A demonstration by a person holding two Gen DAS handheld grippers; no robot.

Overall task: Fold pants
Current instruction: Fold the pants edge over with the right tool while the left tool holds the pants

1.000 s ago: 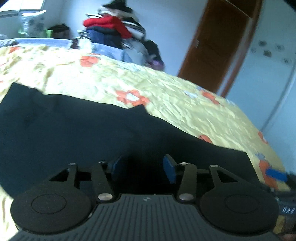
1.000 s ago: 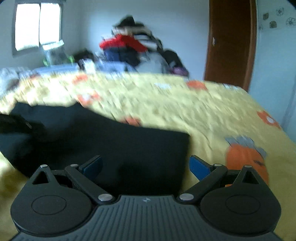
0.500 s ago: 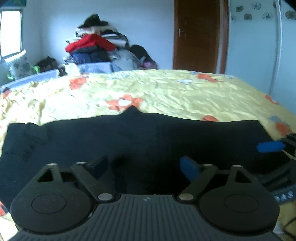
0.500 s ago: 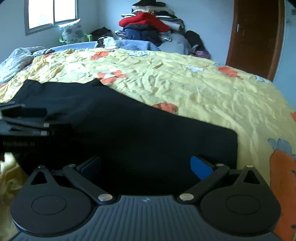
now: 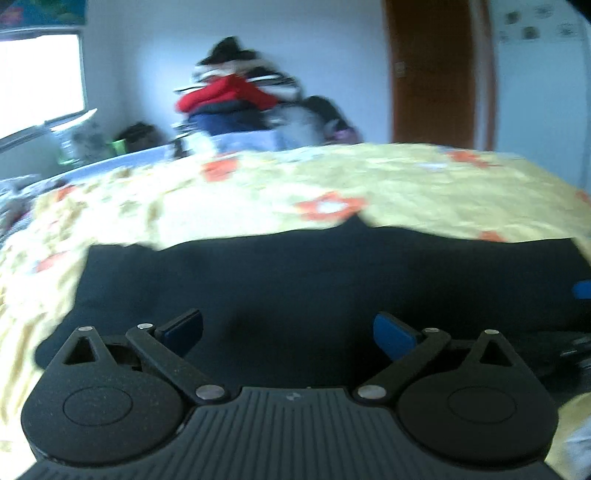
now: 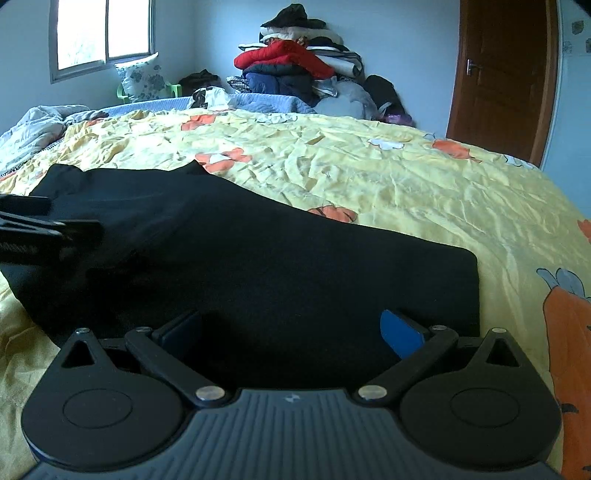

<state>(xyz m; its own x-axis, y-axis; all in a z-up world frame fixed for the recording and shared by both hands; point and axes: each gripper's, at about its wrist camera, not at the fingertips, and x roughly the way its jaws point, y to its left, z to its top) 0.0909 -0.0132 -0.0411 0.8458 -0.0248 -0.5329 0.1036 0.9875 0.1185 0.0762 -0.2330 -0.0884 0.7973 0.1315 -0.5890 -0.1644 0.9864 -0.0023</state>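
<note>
Black pants (image 5: 314,280) lie folded flat on the yellow flowered bedspread (image 5: 424,192), seen too in the right wrist view as the black pants (image 6: 258,258). My left gripper (image 5: 288,330) hovers low over their near edge, its jaws opening wide, blue pads clear of the cloth with nothing pinched. My right gripper (image 6: 291,332) stands open above the pants' right end, near the straight hem. The left gripper's dark body (image 6: 33,232) shows at the left edge of the right wrist view. A blue pad of the right gripper (image 5: 583,290) peeks in at the right of the left wrist view.
A tall pile of clothes (image 6: 295,70) with a red jacket stands against the far wall. A brown door (image 6: 502,77) is at the right. A window (image 6: 103,33) and a patterned pillow (image 6: 142,79) are at the back left. Grey bedding (image 6: 33,125) lies at the left.
My left gripper's jaws went from nearly together to wide apart and let the pants lie. The left view rolled level and swung left. The right gripper sank slightly, then held still.
</note>
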